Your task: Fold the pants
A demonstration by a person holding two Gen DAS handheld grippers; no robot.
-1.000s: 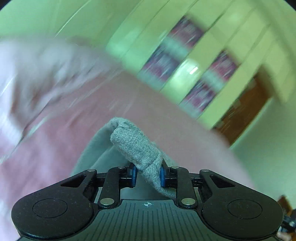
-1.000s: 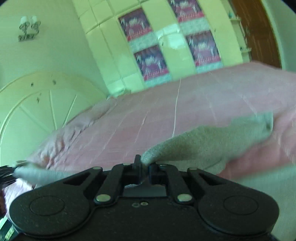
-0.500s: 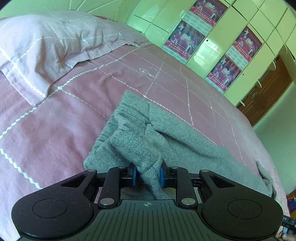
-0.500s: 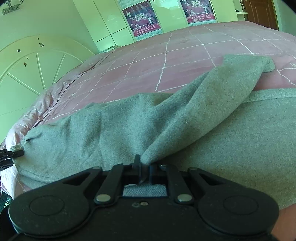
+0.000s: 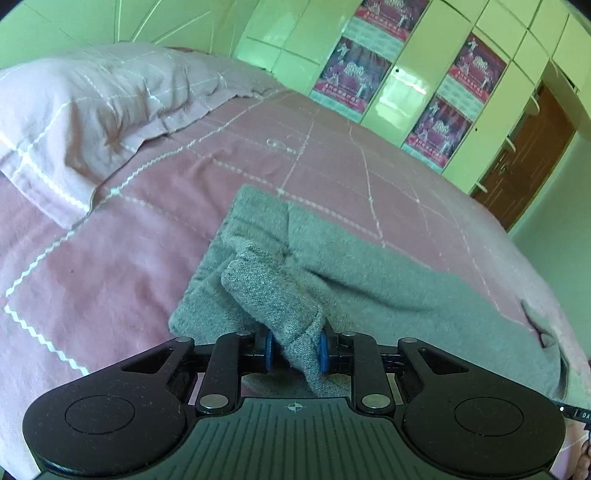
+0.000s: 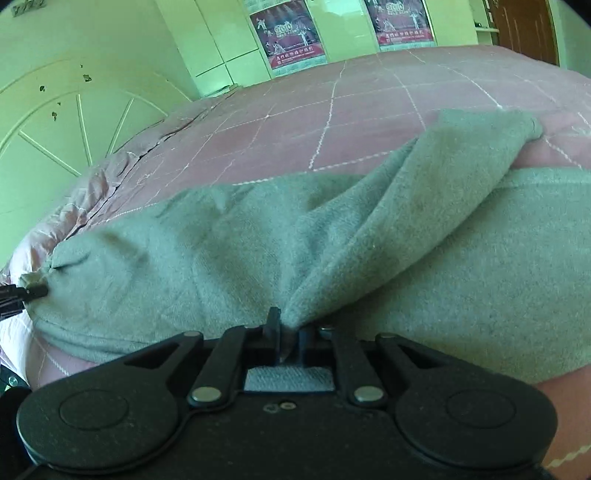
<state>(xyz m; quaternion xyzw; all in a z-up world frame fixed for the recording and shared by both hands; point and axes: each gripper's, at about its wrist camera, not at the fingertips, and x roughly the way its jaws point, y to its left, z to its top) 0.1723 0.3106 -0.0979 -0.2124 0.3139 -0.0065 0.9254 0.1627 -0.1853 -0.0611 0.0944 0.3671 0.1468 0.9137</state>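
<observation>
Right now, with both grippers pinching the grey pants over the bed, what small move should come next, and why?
Probably lower both grips to the bed and smooth flat: left gripper and right gripper each clamp bunched pants, mostly lying already.

I am counting one pair of grey pants (image 5: 388, 288) lying across one pink bedspread (image 5: 122, 266), filling the centre and lower right of the left wrist frame. I am seeing one pillow (image 5: 92, 114) in the upper left of that frame. I am counting four posters (image 5: 354, 77) on the cupboard doors along the top, and one brown door (image 5: 524, 158) at the right edge. In the right wrist frame I am counting two posters (image 6: 288, 33) along the top. I am working two grippers: the left gripper (image 5: 294, 350) and the right gripper (image 6: 290, 339), each at bottom centre of its own frame.
</observation>
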